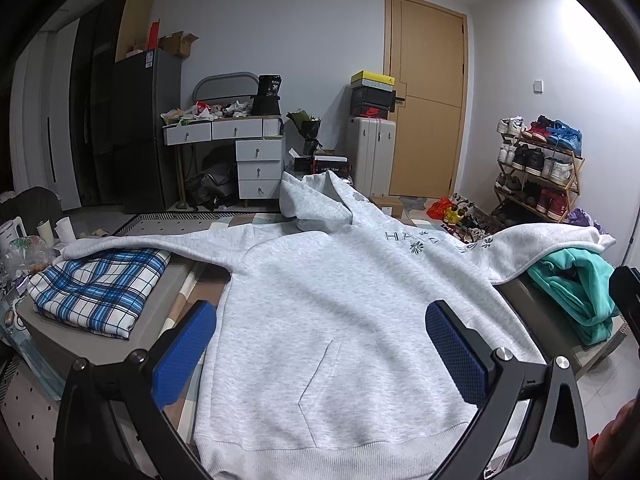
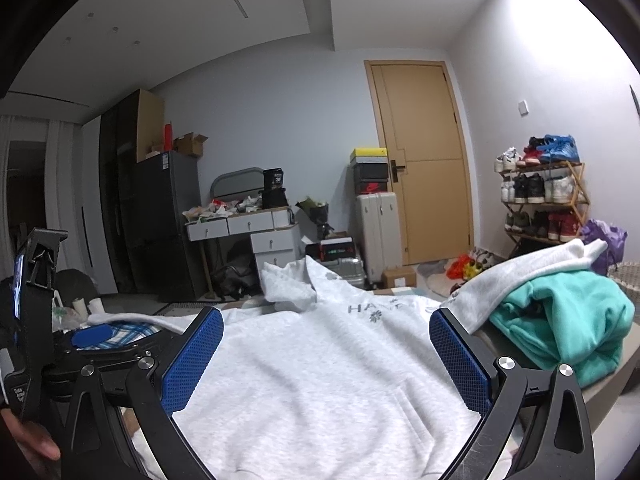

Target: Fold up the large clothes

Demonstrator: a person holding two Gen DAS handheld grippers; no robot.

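We hold the left gripper (image 1: 320,354) low in the left wrist frame with its blue pads (image 1: 185,350) spread wide, one at lower left and one at lower right, and nothing sits between them but the air above the grey hoodie (image 1: 340,304). In the right wrist frame the right gripper (image 2: 326,360) is spread just as wide, its fingers (image 2: 460,360) empty and hanging over the same garment; we cannot tell whether either pad brushes the cloth. The grey hoodie (image 2: 320,380) lies front up and flat across the middle of both frames, hem toward the bottom edge, kangaroo pocket at the centre, hood bunched at the top centre and printed letters with small flowers across the chest. Its one sleeve runs to the left over a folded blue plaid cloth (image 1: 100,292), and its other sleeve runs to the right, draped on a heap of teal clothing (image 1: 576,296). That teal heap (image 2: 560,332) sits just beside the right-hand pad in the right wrist frame. At the left edge of that frame we see the other gripper's body, with a fingertip at the lower left corner. Behind the hoodie stand a white drawer desk (image 1: 244,152), a dark fridge (image 1: 144,128), a pale suitcase (image 1: 370,156), a wooden door (image 1: 432,92) and, at right, a shoe rack (image 1: 540,168).
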